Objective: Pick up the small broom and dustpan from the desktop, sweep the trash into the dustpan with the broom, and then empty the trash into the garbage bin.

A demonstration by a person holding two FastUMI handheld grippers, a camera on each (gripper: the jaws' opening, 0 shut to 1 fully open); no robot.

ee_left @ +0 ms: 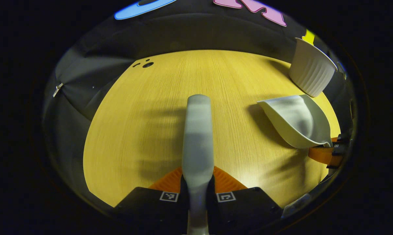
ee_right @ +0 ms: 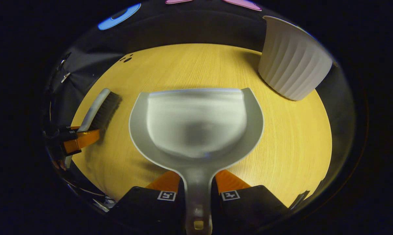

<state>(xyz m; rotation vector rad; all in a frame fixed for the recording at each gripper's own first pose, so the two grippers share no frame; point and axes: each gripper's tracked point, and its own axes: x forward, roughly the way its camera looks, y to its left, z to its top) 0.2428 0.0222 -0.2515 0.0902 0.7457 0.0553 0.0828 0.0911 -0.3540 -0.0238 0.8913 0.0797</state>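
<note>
The left gripper (ee_left: 198, 187) clamps the broom (ee_left: 198, 137) by its handle; the right gripper (ee_right: 198, 189) clamps the dustpan (ee_right: 196, 127), held near the garbage bin (ee_right: 292, 58). No trash is visible on the tabletop (ee_right: 294, 140). Tipping wide of the rim would spill.

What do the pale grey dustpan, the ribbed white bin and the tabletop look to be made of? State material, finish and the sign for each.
Pale grey dustpan: likely moulded plastic, satin; smooth one-piece curves with soft sheen.
Ribbed white bin: probably plastic, matte; even vertical ribs and a thin rim.
Tabletop: light wood or wood-look laminate, smooth; fine straight grain lines, which of the two cannot be told.
</note>
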